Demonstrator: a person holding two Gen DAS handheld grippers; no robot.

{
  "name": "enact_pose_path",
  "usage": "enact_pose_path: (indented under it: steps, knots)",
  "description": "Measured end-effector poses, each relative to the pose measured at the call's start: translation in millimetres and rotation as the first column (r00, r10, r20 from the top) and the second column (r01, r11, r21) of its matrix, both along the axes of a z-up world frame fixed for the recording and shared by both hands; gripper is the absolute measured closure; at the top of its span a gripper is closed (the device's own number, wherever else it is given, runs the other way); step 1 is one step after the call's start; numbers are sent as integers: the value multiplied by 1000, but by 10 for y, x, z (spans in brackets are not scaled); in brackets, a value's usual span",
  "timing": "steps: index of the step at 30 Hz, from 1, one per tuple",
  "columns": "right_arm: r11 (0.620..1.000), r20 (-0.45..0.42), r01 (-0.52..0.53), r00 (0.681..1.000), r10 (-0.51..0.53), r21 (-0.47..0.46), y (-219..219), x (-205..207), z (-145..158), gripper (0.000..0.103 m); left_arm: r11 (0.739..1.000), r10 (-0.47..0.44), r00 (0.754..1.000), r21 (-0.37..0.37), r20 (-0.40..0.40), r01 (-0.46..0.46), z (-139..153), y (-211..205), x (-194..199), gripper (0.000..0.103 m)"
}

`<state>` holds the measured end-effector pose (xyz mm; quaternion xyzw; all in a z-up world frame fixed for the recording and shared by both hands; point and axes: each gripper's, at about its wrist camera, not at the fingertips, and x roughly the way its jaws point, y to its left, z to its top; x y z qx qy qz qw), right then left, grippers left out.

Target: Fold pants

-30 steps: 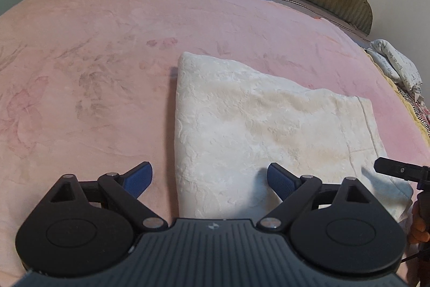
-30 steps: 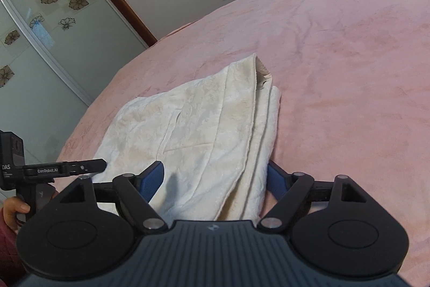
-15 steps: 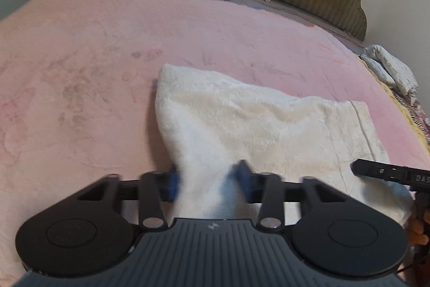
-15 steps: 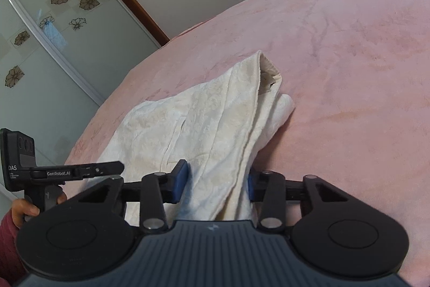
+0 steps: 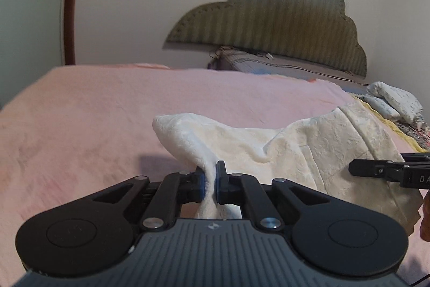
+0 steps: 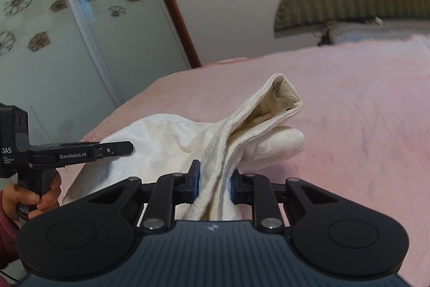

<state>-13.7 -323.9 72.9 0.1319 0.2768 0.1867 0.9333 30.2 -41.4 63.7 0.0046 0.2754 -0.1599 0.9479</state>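
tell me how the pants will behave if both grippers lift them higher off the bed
Likely floppy: the pants already sag between the left gripper and right gripper. Probably light, since the pinched edges rise without stretching taut. The thick folded layers could slip apart.

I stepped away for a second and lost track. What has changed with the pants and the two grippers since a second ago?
Both grippers closed on the near edge of the white pants: the left gripper and the right gripper were open a second ago and now pinch the fabric. They have lifted that edge, so it bunches up off the pink blanket. The far part of the pants stayed on the bed.
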Motion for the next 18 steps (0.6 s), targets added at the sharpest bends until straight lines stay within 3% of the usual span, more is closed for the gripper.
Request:
enact_pose_path:
  steps: [5, 8, 13, 15, 16, 18]
  knots:
    - [999, 40, -28, 999, 29, -36, 185, 656, 127, 83, 997, 68, 998, 38, 14, -69, 143, 130, 546, 95]
    - [999, 50, -31, 998, 32, -34, 268, 1080, 84, 83, 991, 104, 994, 87, 26, -106, 71, 147, 880, 94]
    - [1000, -86, -15, 996, 15, 0, 363, 1672, -347, 81, 976, 158, 985, 163, -65, -146, -308, 119, 1218, 94]
    - [997, -177, 52, 982, -62, -57, 358, 1776, -573, 70, 970, 159, 985, 195, -59, -145, -407, 131, 1217, 78]
    - [995, -200, 77, 976, -89, -67, 321, 1785, -642, 56, 966, 165, 985, 212, -58, -149, -426, 139, 1200, 70]
    - [994, -213, 111, 971, -112, -15, 184, 1687, -697, 52, 959, 182, 982, 229, -49, -166, -420, 198, 1121, 51]
